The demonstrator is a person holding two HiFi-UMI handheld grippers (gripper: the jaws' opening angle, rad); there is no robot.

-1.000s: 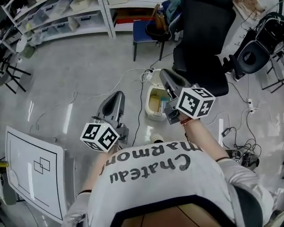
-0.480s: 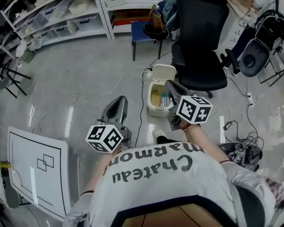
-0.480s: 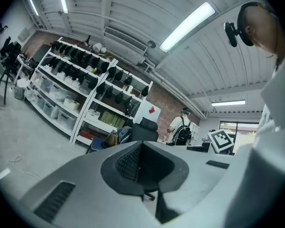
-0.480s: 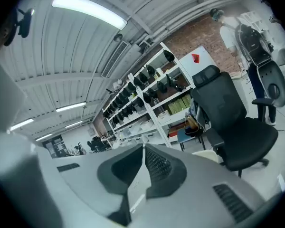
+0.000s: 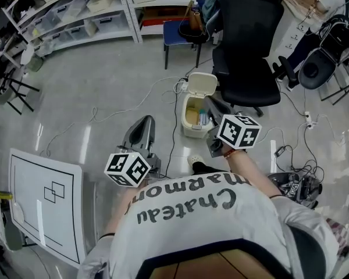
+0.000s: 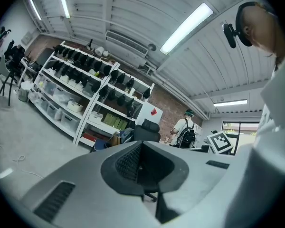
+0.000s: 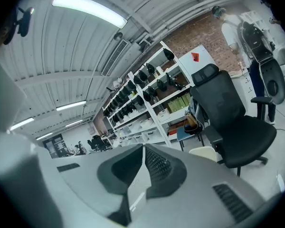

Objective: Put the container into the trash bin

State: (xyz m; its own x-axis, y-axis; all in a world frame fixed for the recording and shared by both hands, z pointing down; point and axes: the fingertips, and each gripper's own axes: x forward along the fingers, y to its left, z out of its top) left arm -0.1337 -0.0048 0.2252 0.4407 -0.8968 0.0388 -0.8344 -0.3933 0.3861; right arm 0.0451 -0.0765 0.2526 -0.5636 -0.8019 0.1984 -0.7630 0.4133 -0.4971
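Observation:
A small cream trash bin [image 5: 189, 127] stands on the floor with its lid [image 5: 201, 83] tipped open. Inside I see yellowish contents and a pale bluish item [image 5: 202, 119] against the right wall, too small to identify. My right gripper [image 5: 211, 102] hovers over the bin's right edge, pointing away from me; its jaws [image 7: 143, 147] meet at the tips with nothing between them. My left gripper [image 5: 145, 121] hangs left of the bin and nearer me, its jaws [image 6: 141, 144] pressed together and empty.
A black office chair [image 5: 247, 45] stands right behind the bin, a blue stool [image 5: 180, 36] with a bag beside it. Shelving [image 5: 75, 10] runs along the back. Cables [image 5: 157, 92] trail over the floor. A white board [image 5: 43, 205] leans at my left.
The bin now sits higher in the head view, with its open lid in sight. Both grippers hold much the same pose, the right one still by the bin's right edge.

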